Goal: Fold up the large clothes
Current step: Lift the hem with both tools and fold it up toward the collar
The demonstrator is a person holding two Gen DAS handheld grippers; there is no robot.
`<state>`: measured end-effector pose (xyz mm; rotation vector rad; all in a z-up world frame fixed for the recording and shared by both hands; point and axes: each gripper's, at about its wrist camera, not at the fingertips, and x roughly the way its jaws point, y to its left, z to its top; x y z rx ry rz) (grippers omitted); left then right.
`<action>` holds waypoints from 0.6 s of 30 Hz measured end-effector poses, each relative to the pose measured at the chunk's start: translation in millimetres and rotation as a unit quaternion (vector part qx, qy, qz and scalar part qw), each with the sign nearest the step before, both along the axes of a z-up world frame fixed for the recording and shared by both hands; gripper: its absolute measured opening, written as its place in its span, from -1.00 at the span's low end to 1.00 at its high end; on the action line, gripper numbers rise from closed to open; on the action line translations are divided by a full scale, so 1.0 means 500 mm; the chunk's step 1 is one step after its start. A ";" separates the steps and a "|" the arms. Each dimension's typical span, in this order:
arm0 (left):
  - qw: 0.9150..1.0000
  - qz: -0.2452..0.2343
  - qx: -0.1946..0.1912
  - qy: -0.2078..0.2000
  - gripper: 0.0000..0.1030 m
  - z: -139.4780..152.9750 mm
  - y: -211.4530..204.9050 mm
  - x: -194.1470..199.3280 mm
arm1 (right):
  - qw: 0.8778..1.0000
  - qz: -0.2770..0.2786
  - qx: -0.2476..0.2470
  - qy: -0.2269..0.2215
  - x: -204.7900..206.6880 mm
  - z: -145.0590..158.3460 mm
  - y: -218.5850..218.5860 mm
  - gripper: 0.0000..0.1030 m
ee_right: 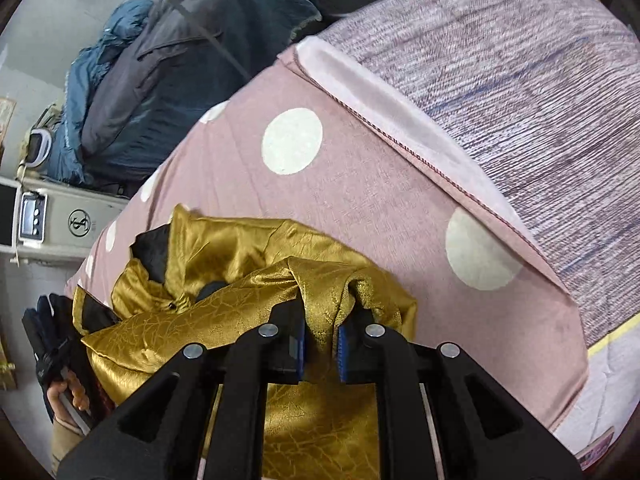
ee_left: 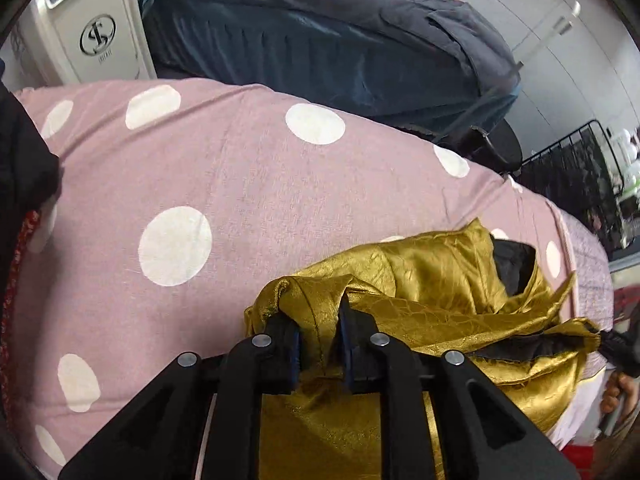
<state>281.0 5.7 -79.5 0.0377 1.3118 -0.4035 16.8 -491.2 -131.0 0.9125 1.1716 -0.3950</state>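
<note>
Gold, shiny, crinkle-textured fabric of a large garment with a black lining lies bunched on a bed covered by a dusty pink sheet with big white polka dots. The left gripper, black with blue pads, points steeply down and pinches a folded edge of the gold cloth between its fingers. In the right wrist view the same garment sits heaped near the bed's edge, and the right gripper likewise nips a ridge of the gold fabric between its nearly closed fingers. A grey-mauve woven blanket covers the far part of the bed. Beyond the bed lies a heap of dark blue and grey bedding, beside a white appliance with a round logo.
</note>
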 end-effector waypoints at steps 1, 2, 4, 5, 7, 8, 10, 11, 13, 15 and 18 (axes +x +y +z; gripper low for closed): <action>1.000 0.009 -0.019 0.008 -0.64 0.003 0.007 0.011 | 1.000 -0.005 0.005 0.005 0.007 -0.012 -0.004 -0.77; 0.999 0.017 -0.033 0.013 -0.62 0.009 0.014 0.018 | 1.000 -0.013 0.012 0.007 0.014 -0.025 -0.010 -0.77; 0.994 0.052 -0.091 0.033 -0.58 0.027 0.046 0.037 | 0.999 -0.032 0.032 0.004 0.021 -0.044 -0.022 -0.76; 0.989 0.072 -0.124 0.041 -0.48 0.036 0.065 0.045 | 0.998 -0.047 0.051 -0.001 0.023 -0.056 -0.030 -0.75; 0.976 0.112 -0.179 0.044 -0.12 0.063 0.102 0.054 | 0.994 -0.070 0.080 -0.014 0.023 -0.070 -0.044 -0.74; 0.976 0.128 -0.175 0.021 0.37 0.083 0.116 0.052 | 0.992 -0.082 0.096 -0.021 0.023 -0.077 -0.051 -0.72; 0.977 0.145 -0.150 -0.043 0.72 0.131 0.135 0.039 | 0.985 -0.107 0.133 -0.032 0.018 -0.088 -0.062 -0.54; 0.978 0.137 -0.147 -0.054 0.73 0.145 0.137 0.033 | 0.976 -0.131 0.164 -0.050 0.008 -0.092 -0.068 -0.37; 0.983 0.116 -0.132 -0.060 0.73 0.164 0.127 0.010 | 0.965 -0.170 0.187 -0.075 -0.015 -0.079 -0.070 -0.14; 0.987 0.085 -0.115 -0.073 0.74 0.175 0.106 -0.027 | 0.970 -0.166 0.155 -0.082 -0.028 -0.041 -0.059 0.03; 0.993 0.008 -0.049 -0.109 0.74 0.177 0.040 -0.135 | 0.992 -0.092 0.033 -0.082 -0.034 0.058 0.000 0.19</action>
